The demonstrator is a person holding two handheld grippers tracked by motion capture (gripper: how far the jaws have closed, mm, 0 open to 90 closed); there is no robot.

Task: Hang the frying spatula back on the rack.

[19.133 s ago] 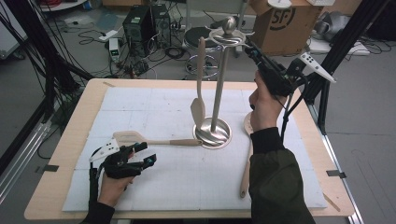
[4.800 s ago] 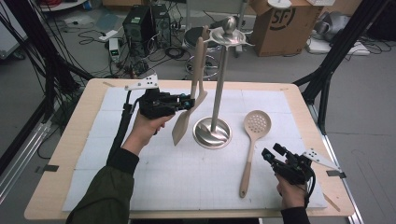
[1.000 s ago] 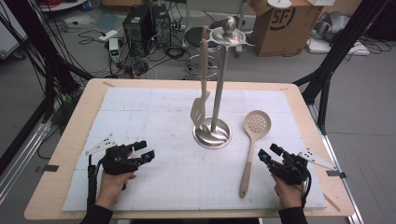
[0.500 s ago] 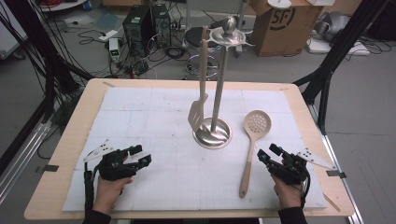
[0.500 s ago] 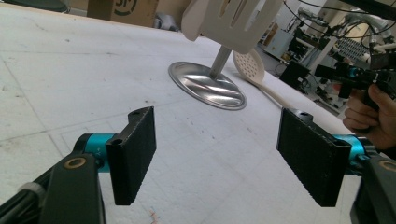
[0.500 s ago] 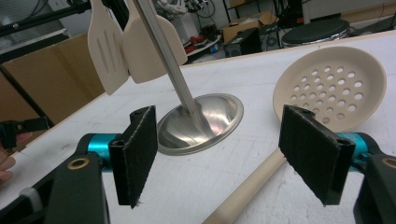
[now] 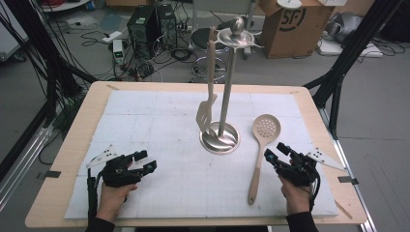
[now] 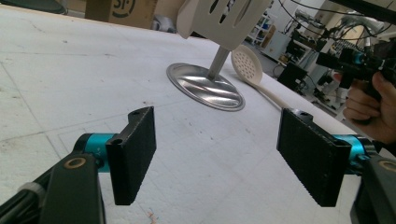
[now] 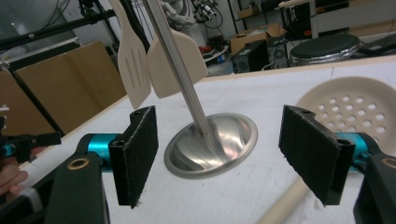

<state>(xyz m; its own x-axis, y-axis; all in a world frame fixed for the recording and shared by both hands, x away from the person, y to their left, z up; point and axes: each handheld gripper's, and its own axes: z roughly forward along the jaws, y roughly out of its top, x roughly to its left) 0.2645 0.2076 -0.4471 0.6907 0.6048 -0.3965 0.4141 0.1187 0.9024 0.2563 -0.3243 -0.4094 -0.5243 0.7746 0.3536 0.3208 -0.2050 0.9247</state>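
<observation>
Skimmer left flat on the bench, both tools held wide and empty.

The slotted skimmer [image 7: 263, 145] is seen right of centre in the high view, its perforated head [image 9: 348, 105] just beside the steel base [image 7: 220, 137] of the utensil stand [image 7: 227, 82], its handle running toward the lower edge. The right tool [image 7: 283, 153] is held just beside that handle at the lower right, jaws spread wide with nothing between them. Two spatulas [image 9: 154, 63] are hung from the stand near the frame's middle. The left tool [image 7: 143, 161] is kept at the lower left over the white mat [image 7: 159, 121], well apart, jaws likewise wide and empty.
</observation>
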